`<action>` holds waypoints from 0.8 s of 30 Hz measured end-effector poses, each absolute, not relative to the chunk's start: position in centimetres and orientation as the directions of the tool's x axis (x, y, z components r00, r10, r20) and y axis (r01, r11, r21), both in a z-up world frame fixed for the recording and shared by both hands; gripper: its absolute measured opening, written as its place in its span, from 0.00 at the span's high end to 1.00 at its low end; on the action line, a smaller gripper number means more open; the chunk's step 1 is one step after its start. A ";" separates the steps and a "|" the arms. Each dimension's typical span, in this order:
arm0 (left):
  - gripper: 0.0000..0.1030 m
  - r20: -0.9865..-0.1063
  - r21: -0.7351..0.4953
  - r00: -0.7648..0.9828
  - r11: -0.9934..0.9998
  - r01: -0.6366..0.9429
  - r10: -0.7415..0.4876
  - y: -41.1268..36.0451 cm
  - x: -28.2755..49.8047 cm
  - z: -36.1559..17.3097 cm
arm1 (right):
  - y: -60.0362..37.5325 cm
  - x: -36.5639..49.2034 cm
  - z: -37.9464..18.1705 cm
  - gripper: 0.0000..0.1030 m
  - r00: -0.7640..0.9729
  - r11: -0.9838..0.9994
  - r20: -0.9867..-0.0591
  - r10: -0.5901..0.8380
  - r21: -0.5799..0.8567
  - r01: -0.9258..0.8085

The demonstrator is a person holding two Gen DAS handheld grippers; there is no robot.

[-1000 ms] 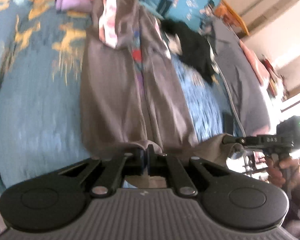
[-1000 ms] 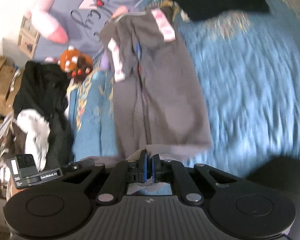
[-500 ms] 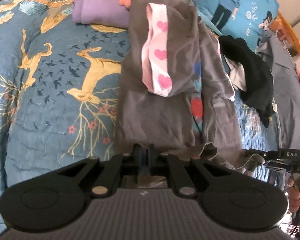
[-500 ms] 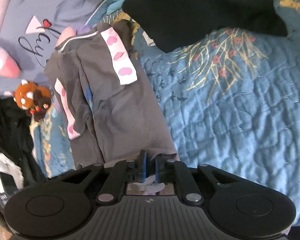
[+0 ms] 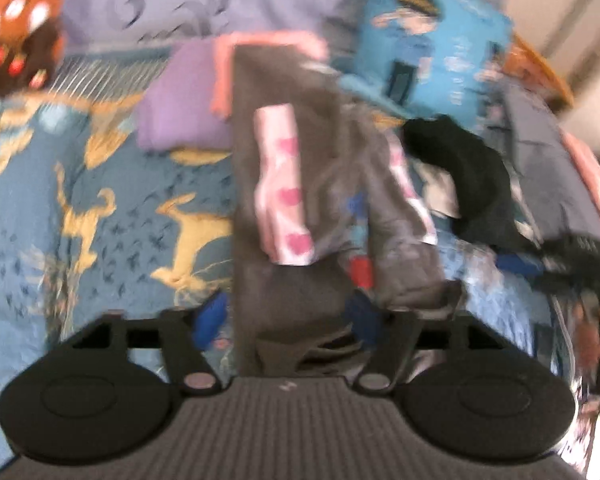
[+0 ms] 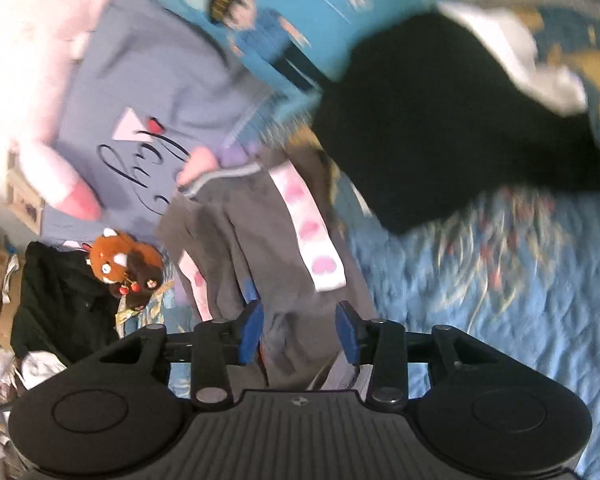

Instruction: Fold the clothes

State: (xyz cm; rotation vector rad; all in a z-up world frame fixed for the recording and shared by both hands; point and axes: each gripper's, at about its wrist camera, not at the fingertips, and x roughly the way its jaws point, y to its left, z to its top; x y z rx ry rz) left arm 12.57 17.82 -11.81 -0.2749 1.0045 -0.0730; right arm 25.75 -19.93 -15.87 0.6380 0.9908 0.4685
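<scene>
Grey cotton garment with pink heart-print cuffs (image 5: 300,216) lies doubled lengthwise, frame centre, on blue quilted bedspread (image 5: 80,240). Left gripper (image 5: 288,316) and right gripper (image 6: 300,332) both spread wide, released, straddling its near hem — likely just set down.

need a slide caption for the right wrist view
Right gripper open over the folded grey garment on the blue bedspread, black clothing beyond.

Blue quilted bed (image 5: 100,208) carries grey garment (image 5: 284,280), black garment (image 6: 440,128), purple pillow (image 5: 180,112).
</scene>
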 end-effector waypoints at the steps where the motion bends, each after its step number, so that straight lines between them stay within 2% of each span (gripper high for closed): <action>1: 0.15 -0.814 -0.243 0.547 0.970 -0.012 -0.197 17.1 11.9 -11.5 | -19.5 25.2 -15.5 0.58 0.479 0.762 -0.632 0.609 0.634 -0.131; 4: 0.15 -0.816 -0.112 0.547 0.979 0.168 -0.187 14.2 9.7 -11.5 | -17.6 22.5 -15.0 0.58 0.494 0.843 -0.685 0.536 0.406 -0.353; 7: 0.15 -0.854 0.040 0.499 0.938 0.344 -0.147 10.7 7.7 -13.9 | -15.3 18.5 -15.2 0.59 0.513 0.795 -0.702 0.494 0.126 -0.593; 11: 0.15 -0.879 0.035 0.426 0.863 0.503 -0.213 7.7 6.4 -16.9 | -11.8 14.5 -17.0 0.66 0.515 0.608 -0.738 0.435 -0.181 -0.773; 14: 0.15 -0.885 0.033 0.410 0.848 0.529 -0.221 6.7 6.8 -18.5 | -10.4 14.3 -18.2 0.69 0.498 0.560 -0.765 0.409 -0.221 -0.798; 24: 0.14 -0.893 -0.018 0.393 0.889 0.458 -0.220 8.3 10.1 -20.4 | -8.5 17.7 -19.3 0.69 0.456 0.621 -0.789 0.412 -0.124 -0.774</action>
